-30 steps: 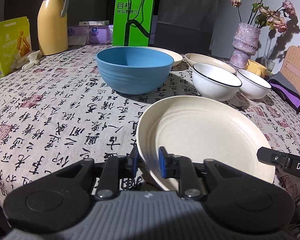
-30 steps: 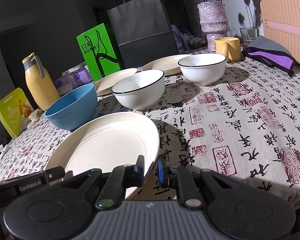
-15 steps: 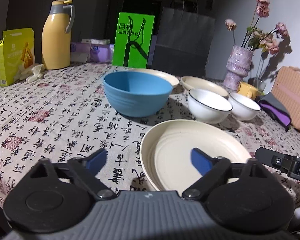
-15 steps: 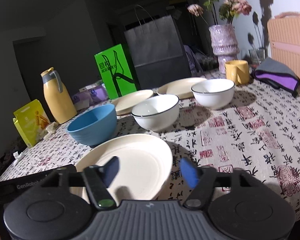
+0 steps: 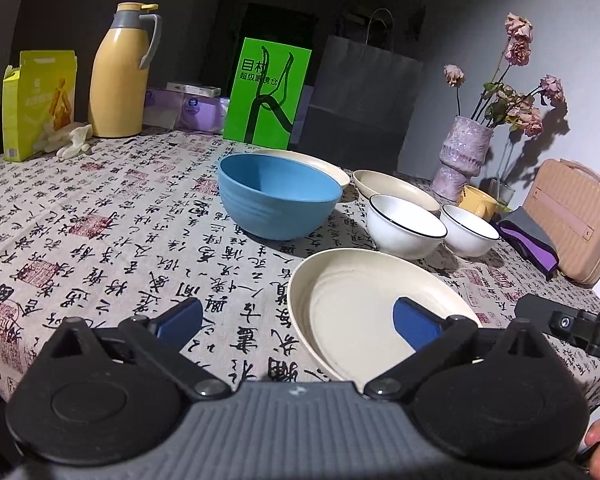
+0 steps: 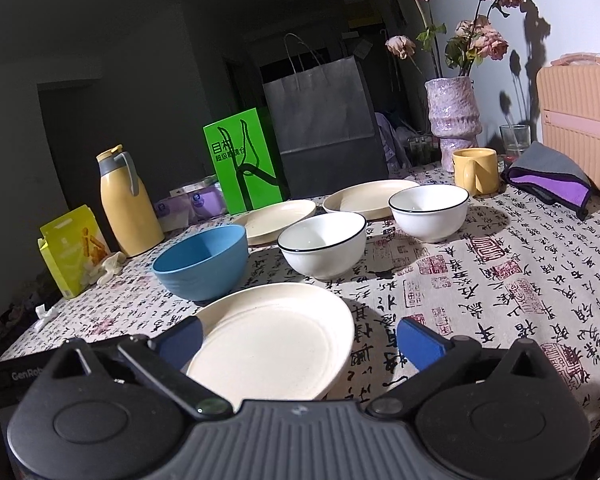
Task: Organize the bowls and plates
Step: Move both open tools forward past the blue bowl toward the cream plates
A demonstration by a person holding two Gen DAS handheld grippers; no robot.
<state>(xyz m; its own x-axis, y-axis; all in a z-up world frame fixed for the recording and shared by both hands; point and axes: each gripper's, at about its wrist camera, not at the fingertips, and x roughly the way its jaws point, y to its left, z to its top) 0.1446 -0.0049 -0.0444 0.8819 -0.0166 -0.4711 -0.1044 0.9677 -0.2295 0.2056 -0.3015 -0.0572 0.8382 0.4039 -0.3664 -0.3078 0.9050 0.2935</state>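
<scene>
Cream plate (image 5: 364,304) lies flat and empty at the near edge of the bench (image 5: 100,216), with the left gripper (image 5: 296,318) and right gripper (image 6: 300,340) at its rim, their fingers (image 6: 420,342) spread wide and gripping nothing. Behind it stand an empty blue bowl (image 5: 278,196) and two empty white bowls (image 6: 322,246) (image 6: 428,212); two more cream plates (image 6: 278,216) (image 6: 370,196) lie farther back. A vase (image 6: 454,120) holds dried flowers.

right claw (image 6: 298,338) opening, empty, over cream plate (image 6: 276,340).
</scene>
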